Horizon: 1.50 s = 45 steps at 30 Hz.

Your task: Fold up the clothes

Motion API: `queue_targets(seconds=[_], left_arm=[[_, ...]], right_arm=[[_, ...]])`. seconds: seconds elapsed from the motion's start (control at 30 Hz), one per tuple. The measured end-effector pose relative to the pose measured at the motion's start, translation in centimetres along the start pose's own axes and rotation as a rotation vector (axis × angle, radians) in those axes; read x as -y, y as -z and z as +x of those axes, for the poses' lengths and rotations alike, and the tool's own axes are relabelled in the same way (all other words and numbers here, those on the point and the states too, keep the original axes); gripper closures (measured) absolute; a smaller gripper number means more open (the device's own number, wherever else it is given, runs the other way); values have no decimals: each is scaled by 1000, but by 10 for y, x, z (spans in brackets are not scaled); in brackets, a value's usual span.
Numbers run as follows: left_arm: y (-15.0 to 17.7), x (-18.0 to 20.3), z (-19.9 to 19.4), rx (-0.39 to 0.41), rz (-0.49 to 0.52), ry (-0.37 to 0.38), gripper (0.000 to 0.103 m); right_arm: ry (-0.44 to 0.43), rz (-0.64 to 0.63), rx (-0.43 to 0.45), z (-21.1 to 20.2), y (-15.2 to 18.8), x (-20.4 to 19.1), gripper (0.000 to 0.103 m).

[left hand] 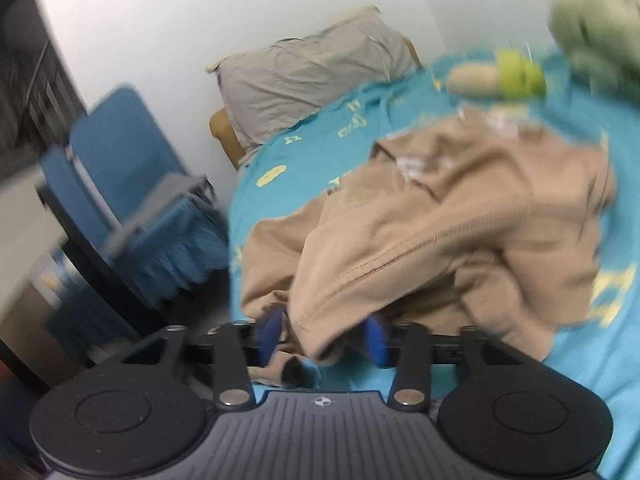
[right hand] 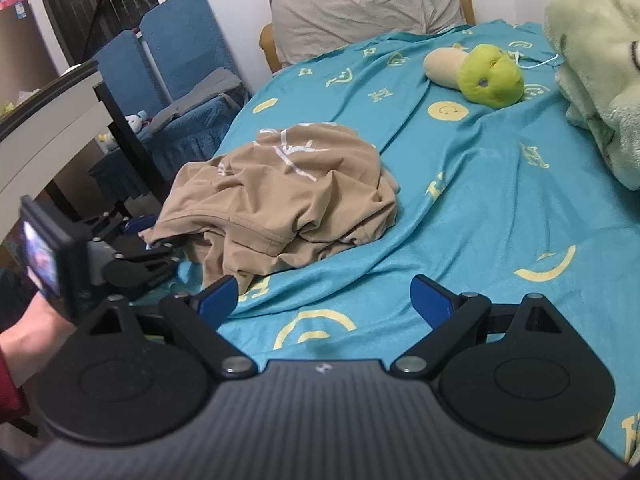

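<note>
Bedroom, teal smiley-print bedsheet: crumpled tan shirt heaped near bed's left edge. Left gripper part-open, hem draped between blue fingers, grip unclear, apparently seeking edge to spread. Right gripper wide open, empty, hovering near, right of heap.

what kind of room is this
Most likely a bedroom. A bed with a teal smiley-print sheet fills the view, a grey pillow leans at its head, and a green plush toy lies on it. A crumpled tan garment sits near the bed's edge.
</note>
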State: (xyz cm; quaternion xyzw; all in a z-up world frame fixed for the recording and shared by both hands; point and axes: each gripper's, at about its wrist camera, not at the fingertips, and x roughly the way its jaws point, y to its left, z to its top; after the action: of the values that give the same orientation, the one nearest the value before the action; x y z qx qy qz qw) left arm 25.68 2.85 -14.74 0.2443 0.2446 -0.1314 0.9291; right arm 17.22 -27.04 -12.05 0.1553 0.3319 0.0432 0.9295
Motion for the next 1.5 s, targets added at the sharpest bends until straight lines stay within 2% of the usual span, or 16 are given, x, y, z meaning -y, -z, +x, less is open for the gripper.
queue_targets(seconds=[0.07, 0.27, 0.47, 0.6, 0.7, 0.83, 0.9, 1.0, 1.13, 1.2, 1.3, 1.4, 1.5], left_arm=[[-10, -5, -14, 46, -7, -17, 92], [-43, -19, -97, 279, -154, 9, 96], [-60, 14, -195, 452, -195, 73, 97], [-65, 28, -264, 558, -268, 194, 97], [-56, 37, -293, 592, -313, 222, 97], [-36, 43, -300, 561, -368, 217, 97], [-31, 38, -290, 540, -376, 182, 97], [-33, 20, -264, 490, -424, 159, 97], [-29, 9, -241, 404, -477, 191, 97], [-27, 12, -231, 338, -461, 233, 96], [-26, 23, -214, 242, -412, 254, 96], [-16, 26, -201, 181, -398, 244, 95], [-9, 19, -193, 138, -433, 229, 95]], right_arm=[[19, -10, 36, -4, -1, -1, 9], [58, -48, 164, -21, -1, -4, 9], [-22, -66, 228, -42, 3, -18, 9], [-116, -152, 258, -59, 11, -33, 9], [-152, -217, 285, -71, 19, -46, 9], [-194, -237, 276, -79, 27, -57, 9], [-154, -228, 262, -75, 30, -58, 9], [-58, -150, 255, -70, 29, -43, 9], [19, 41, 280, -73, 22, -10, 9], [46, 160, 260, -71, 22, 9, 9], [95, 282, 224, -65, 25, 31, 9], [120, 322, 161, -55, 29, 39, 9], [98, 287, 65, -40, 32, 32, 9]])
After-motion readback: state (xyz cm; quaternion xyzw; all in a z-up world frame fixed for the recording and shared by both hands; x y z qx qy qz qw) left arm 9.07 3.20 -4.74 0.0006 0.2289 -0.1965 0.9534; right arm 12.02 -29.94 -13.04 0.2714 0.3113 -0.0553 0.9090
